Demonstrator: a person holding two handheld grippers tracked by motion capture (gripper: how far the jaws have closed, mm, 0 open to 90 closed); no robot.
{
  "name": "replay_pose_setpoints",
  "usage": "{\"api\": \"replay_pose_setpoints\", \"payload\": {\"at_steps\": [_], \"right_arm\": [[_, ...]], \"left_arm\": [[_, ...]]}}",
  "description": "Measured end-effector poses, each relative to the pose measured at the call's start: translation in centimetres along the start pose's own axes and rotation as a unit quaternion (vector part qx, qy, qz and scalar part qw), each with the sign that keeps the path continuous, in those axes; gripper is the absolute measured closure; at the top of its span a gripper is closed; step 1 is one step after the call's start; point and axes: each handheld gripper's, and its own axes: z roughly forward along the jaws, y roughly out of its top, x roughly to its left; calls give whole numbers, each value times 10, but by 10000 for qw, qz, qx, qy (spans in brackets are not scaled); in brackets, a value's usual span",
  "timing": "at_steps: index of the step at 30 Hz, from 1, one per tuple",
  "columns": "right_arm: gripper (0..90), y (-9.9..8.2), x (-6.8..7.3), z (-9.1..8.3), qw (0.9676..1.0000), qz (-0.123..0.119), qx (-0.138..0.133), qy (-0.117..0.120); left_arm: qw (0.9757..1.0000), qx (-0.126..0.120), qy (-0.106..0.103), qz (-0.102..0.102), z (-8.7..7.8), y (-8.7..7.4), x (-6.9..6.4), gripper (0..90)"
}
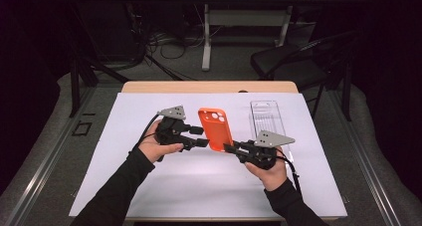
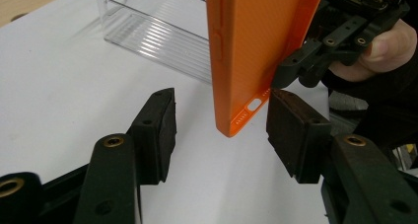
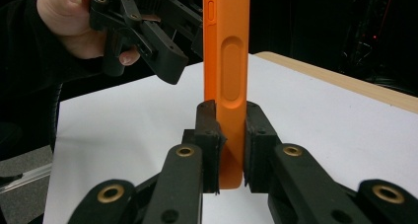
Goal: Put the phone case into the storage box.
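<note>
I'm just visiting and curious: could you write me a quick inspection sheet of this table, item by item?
Surface: white sheet over a wooden table.
Job's things: orange phone case, lifted off the sheet; clear plastic box lying behind it.
Clutter: nothing seen.
Grippers: right gripper shut on the phone case at one edge; left gripper open, its fingers on either side of the case's corner, not touching.
Cables: one trails from each gripper; more lie on the floor beyond the table.
Surroundings: dark room, black chair, second table behind.
</note>
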Motion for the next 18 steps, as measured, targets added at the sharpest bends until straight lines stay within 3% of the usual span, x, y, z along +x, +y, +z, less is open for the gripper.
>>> {"api": "replay_pose_setpoints", "payload": {"at_steps": [18], "right_arm": [[804,-1,0,3,9999,-1,30,114]], "left_arm": [[9996,-38,-202,185,7,2,3,566]]}}
